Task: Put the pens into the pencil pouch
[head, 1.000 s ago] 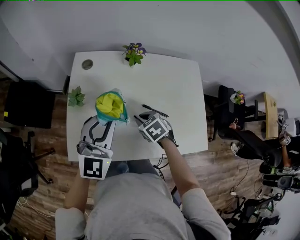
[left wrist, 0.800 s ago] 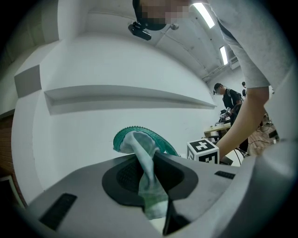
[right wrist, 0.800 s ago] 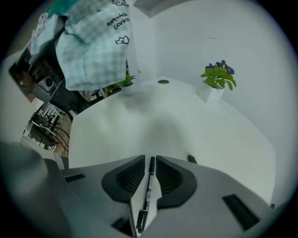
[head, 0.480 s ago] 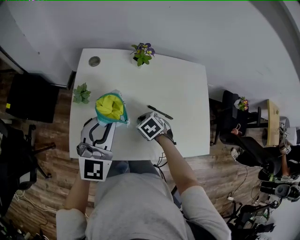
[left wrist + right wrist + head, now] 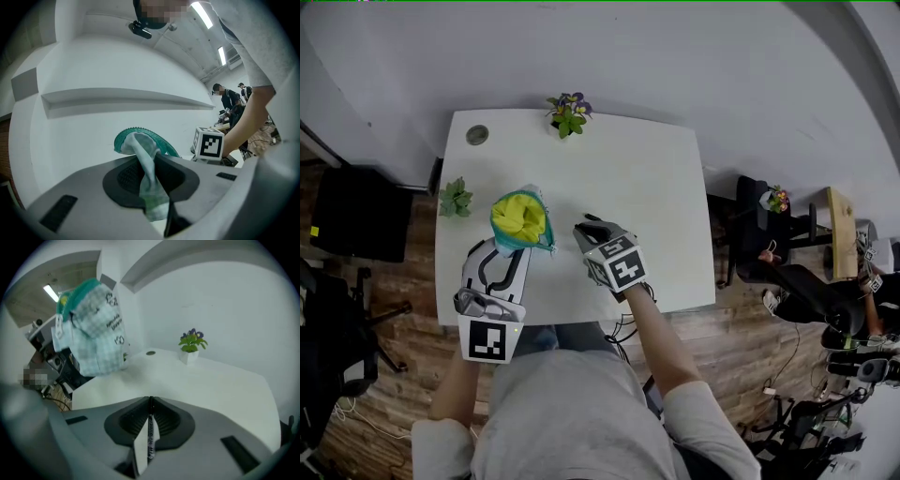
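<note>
Lifted off the table since a moment ago, the black pen (image 5: 149, 437) now sits pinched between the closed jaws of my right tongs (image 5: 150, 401), white lettering running along its barrel. Earlier it lay on the white table (image 5: 628, 169) at one o'clock of those tongs. My left tongs (image 5: 151, 161) have not shifted, and their jaws clamp the pale cloth edge of the pouch (image 5: 521, 214). That pouch stands at twelve o'clock of the left tongs with its mouth gaping, a teal zip rim around yellow lining, and a pale green check outside with dark print. My right tongs hover just beside it at three o'clock. A potted purple flower (image 5: 567, 111) stands at the table's twelve o'clock edge.
</note>
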`<state>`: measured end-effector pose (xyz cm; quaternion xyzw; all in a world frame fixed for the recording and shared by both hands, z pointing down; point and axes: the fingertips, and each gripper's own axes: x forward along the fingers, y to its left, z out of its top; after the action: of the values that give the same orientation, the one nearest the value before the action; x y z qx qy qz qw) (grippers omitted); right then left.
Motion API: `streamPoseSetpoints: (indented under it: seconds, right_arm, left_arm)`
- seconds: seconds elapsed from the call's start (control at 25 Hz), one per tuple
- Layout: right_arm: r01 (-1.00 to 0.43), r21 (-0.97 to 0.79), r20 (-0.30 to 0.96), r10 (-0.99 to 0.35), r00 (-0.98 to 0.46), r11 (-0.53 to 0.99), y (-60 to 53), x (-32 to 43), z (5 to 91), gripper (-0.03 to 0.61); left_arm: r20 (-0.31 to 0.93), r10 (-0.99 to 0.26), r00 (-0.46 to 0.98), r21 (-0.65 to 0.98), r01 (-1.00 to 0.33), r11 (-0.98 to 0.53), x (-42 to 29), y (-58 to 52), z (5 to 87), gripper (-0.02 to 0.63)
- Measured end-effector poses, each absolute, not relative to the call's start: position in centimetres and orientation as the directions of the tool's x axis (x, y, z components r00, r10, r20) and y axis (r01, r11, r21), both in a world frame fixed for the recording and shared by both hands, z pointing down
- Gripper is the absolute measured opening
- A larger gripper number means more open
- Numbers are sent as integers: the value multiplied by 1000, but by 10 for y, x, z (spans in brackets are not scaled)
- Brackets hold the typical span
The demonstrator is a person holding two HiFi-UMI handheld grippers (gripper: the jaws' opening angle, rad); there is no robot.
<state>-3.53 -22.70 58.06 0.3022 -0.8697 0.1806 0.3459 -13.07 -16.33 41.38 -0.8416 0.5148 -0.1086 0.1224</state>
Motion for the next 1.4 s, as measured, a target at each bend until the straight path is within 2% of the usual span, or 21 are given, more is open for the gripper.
streamPoseSetpoints:
  seconds: [0.4,0.72,1.0,1.2,1.4]
  right_arm:
    - [-753,-179,372,-665,-648,634,-225,0,477,52]
    - [-764,-179,95,-762,-641,620,-212,29,387,52]
    - [-735,-164,-132,-753,-644,657,-201,35,313,52]
    - [-667,-162,-304,-680,-667,727,-193,21,257,52]
    - [-600,-143,-386,-602,-699,787,-188,-1,236,52]
  left_arm:
    - [40,-852,521,-331,-798,-504,-98,-164,410,86]
    - [27,-812,583,-325,-763,-559,-66,-164,408,86]
    - [27,-788,616,-321,-741,-590,-48,-163,407,86]
    - [34,-777,629,-312,-732,-606,-45,-161,409,86]
    - [29,-763,645,-309,-720,-621,-40,-155,407,86]
